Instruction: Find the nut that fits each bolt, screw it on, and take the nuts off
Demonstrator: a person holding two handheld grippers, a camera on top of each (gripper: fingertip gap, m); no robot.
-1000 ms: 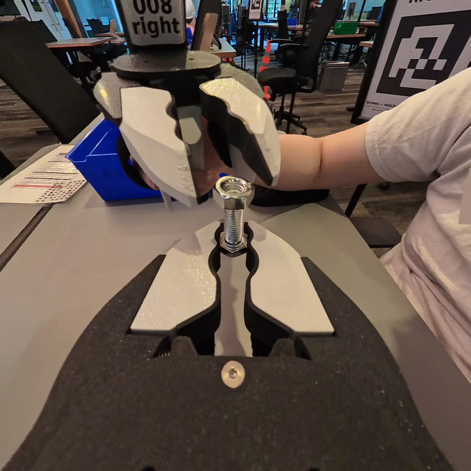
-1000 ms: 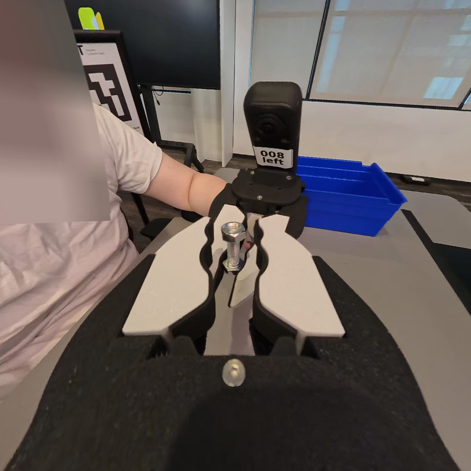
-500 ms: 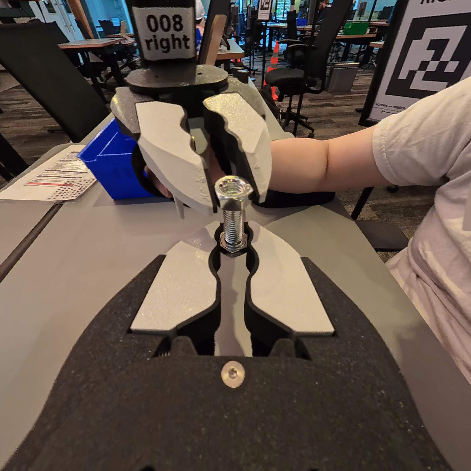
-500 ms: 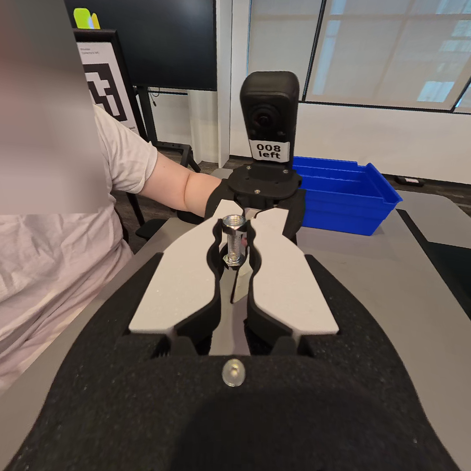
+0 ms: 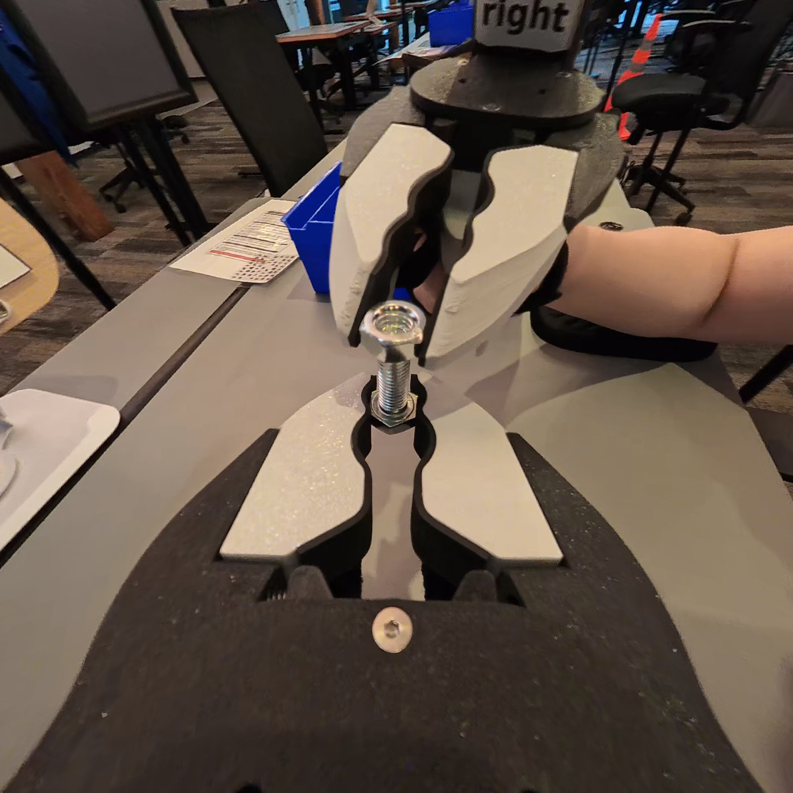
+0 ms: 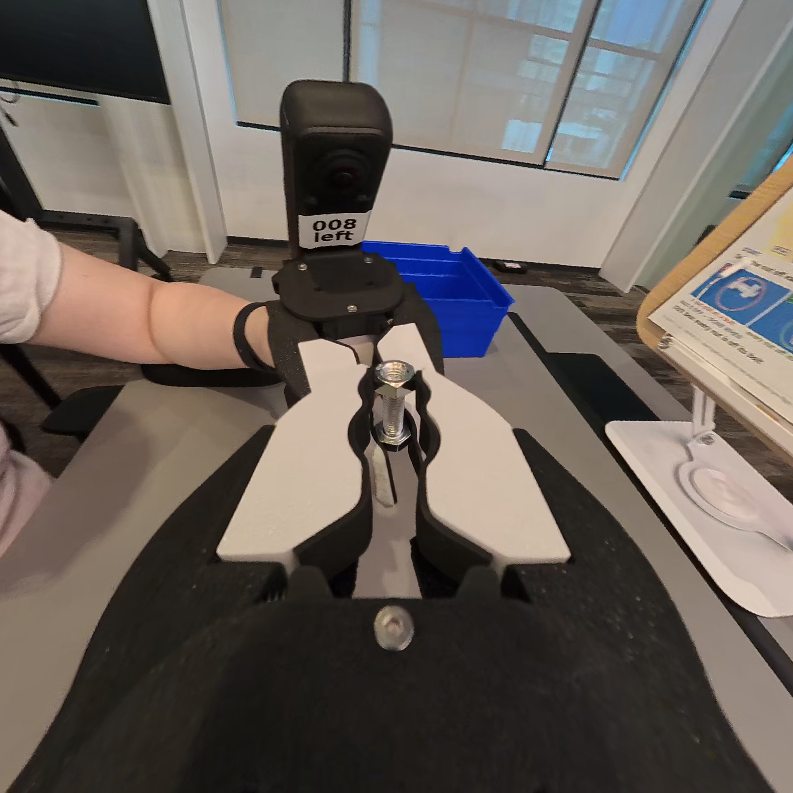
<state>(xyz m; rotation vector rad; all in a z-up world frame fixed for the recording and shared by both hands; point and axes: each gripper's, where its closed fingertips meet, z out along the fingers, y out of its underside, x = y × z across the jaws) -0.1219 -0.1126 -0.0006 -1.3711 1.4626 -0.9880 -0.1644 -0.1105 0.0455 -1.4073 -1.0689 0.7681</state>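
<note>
Though half-hidden, bin point(image 6: 450, 309) behind left claw point(image 5: 392, 418)

The left tongs point(image 5: 392, 412) and right tongs point(image 6: 392, 386) face each other tip to tip, both narrowly parted.

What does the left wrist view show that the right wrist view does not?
Only the left wrist view: a printed sheet beside the blue bin, plus office chairs and an orange cone behind. Only the right wrist view: windows and a tilted board with papers. Both: the upright bolt, its head held by the left gripper, and the right gripper at the nut.
</note>
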